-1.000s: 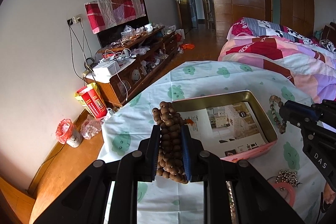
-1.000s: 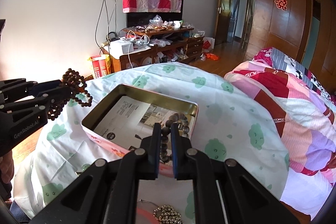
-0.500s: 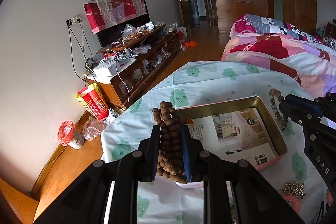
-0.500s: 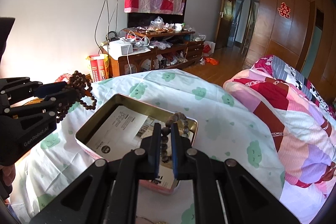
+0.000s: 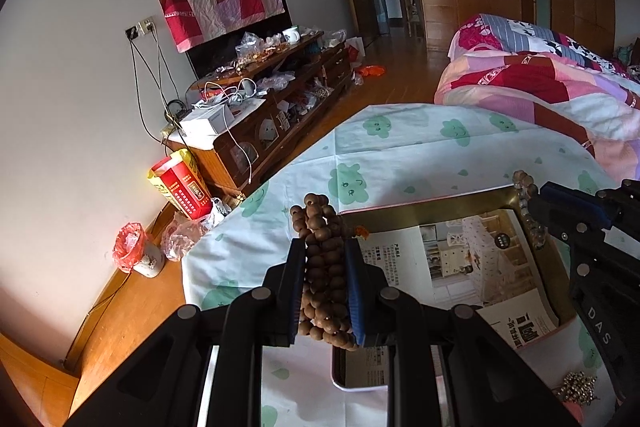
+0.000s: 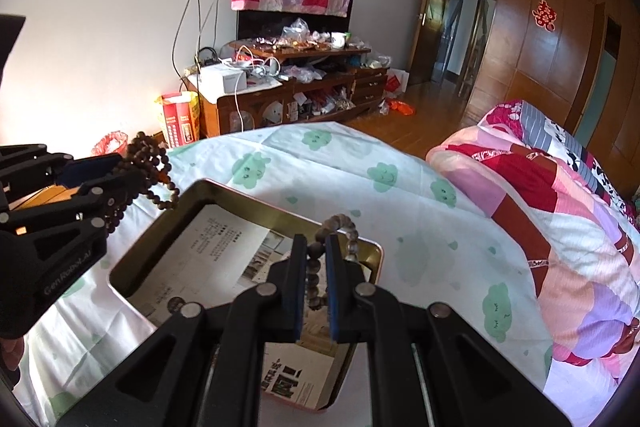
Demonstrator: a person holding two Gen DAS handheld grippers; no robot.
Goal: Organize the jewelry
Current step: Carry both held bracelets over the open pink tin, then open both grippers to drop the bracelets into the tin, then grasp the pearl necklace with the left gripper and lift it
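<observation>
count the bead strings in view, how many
2: a bundled brown bead string clamped in the left claw, and a thinner bead bracelet in the right claw over the tin.

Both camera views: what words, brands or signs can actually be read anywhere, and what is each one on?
"DAS": white letters on the right hand-held gripper.
"GenRobot.AI": on the left hand-held gripper.
"囍": red paper sign on the wooden wardrobe.
Magazine page lining the tin: large bold characters at its near edge are cut off; the small print is unreadable.
Red carton: print too blurred.
</observation>
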